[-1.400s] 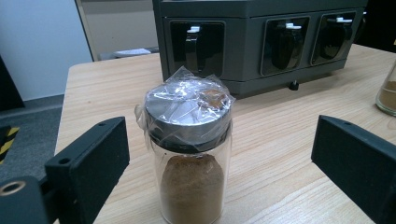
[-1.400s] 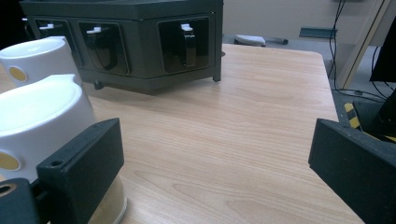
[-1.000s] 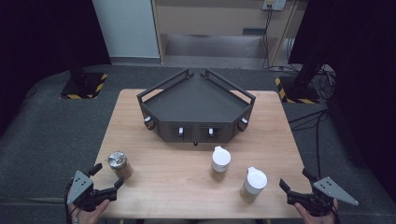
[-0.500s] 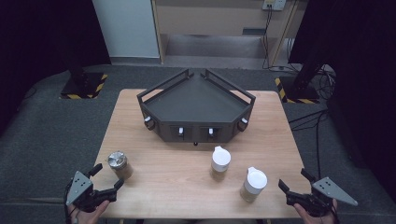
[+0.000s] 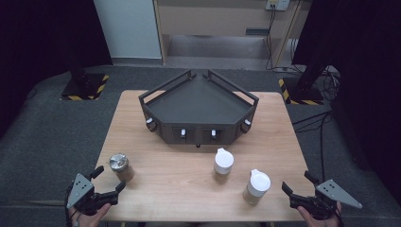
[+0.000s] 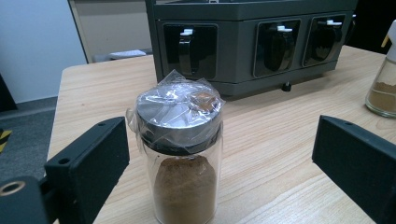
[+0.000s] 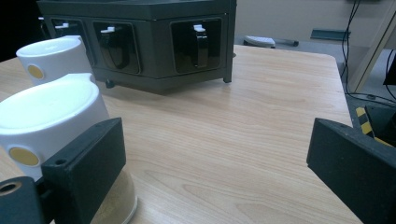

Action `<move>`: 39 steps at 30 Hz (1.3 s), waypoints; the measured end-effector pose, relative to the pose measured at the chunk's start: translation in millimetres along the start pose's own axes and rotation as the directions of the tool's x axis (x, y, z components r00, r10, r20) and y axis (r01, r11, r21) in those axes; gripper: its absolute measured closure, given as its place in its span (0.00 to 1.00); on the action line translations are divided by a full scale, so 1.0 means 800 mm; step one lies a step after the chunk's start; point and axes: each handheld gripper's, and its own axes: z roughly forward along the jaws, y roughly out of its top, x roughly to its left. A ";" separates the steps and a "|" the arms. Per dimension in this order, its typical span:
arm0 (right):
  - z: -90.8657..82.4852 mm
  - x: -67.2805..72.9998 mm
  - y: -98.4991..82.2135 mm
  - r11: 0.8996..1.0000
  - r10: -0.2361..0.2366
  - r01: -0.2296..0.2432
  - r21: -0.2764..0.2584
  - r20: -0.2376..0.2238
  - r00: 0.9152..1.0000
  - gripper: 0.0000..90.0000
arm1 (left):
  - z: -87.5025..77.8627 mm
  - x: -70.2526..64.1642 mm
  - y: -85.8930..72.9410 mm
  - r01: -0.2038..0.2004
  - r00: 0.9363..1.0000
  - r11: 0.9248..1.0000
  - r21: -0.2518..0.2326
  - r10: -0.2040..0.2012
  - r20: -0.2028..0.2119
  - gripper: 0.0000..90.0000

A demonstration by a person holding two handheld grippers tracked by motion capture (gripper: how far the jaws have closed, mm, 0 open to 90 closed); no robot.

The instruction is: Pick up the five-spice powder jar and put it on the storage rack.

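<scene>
Standing upright near the table's (image 5: 156, 101) front-left corner, the foil-capped spice jar (image 5: 121, 167) lies just ahead of the left gripper (image 5: 108, 185), between its spread jaws; the right gripper (image 5: 297, 185), also spread, sits beside the white-capped jar (image 5: 256, 187).

The left gripper (image 5: 108, 182) stands wide open, and the foil-capped spice jar (image 6: 180, 154) sits just ahead between its jaws, blocking the way forward. Bare table (image 5: 179, 179) lies to its right. Ahead of the right gripper (image 5: 297, 185) the wood is free; a white-lidded jar (image 7: 53, 126) crowds its left jaw.
</scene>
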 end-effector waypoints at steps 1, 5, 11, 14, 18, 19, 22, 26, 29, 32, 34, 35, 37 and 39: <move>0.000 0.000 0.000 1.000 0.000 0.000 -0.001 0.000 1.000 0.05 | 0.000 0.000 0.000 0.000 1.000 1.000 0.001 0.000 0.001 0.03; 0.000 -0.001 -0.001 1.000 0.003 -0.003 -0.001 0.001 1.000 0.05 | -0.001 -0.001 0.000 0.004 1.000 1.000 -0.002 -0.004 -0.001 0.03; 0.000 -0.001 0.000 1.000 0.006 -0.006 0.002 0.002 1.000 0.05 | -0.003 -0.002 0.002 -0.007 1.000 1.000 -0.006 0.007 0.005 0.03; 0.001 -0.001 0.000 1.000 0.006 -0.006 0.002 0.001 1.000 0.05 | -0.004 -0.002 0.002 -0.004 1.000 1.000 -0.014 0.004 0.008 0.03; 0.001 -0.001 0.000 1.000 0.006 -0.006 0.003 0.002 1.000 0.06 | -0.007 -0.005 0.010 -0.025 1.000 1.000 -0.013 0.025 0.004 0.03; 0.001 -0.001 0.000 1.000 0.006 -0.006 0.003 0.003 1.000 0.06 | -0.008 -0.005 0.010 -0.023 1.000 1.000 -0.018 0.023 0.005 0.03; 0.001 -0.001 0.000 1.000 0.005 -0.005 0.005 0.004 1.000 0.06 | -0.010 -0.003 0.014 -0.028 1.000 0.999 -0.019 0.028 0.011 0.03; 0.001 0.000 0.000 1.000 0.003 -0.003 0.008 0.003 1.000 0.06 | -0.011 0.003 0.022 -0.021 1.000 1.000 -0.008 0.021 0.018 0.03; 0.001 0.000 0.001 1.000 0.004 -0.004 0.008 0.004 1.000 0.06 | -0.012 0.005 0.025 -0.021 0.999 1.000 -0.006 0.021 0.026 0.03; 0.002 0.000 0.000 1.000 0.004 -0.004 0.010 0.005 1.000 0.06 | -0.011 0.012 0.028 -0.012 0.999 1.000 0.002 0.012 0.038 0.03; 0.002 0.000 0.001 1.000 0.004 -0.004 0.009 0.005 1.000 0.06 | -0.010 0.017 0.030 -0.005 0.999 1.000 0.009 0.005 0.046 0.03; 0.002 0.000 0.001 1.000 0.004 -0.004 0.009 0.005 1.000 0.06 | -0.010 0.017 0.030 -0.005 0.999 1.000 0.009 0.005 0.046 0.03; 0.002 0.000 0.001 1.000 0.004 -0.004 0.010 0.006 1.000 0.06 | -0.009 0.022 0.033 -0.003 0.998 1.000 0.016 0.003 0.057 0.03; 0.002 -0.001 0.001 1.000 0.006 -0.006 0.011 0.005 1.000 0.06 | -0.006 0.029 0.038 -0.004 0.998 1.000 0.025 0.002 0.065 0.03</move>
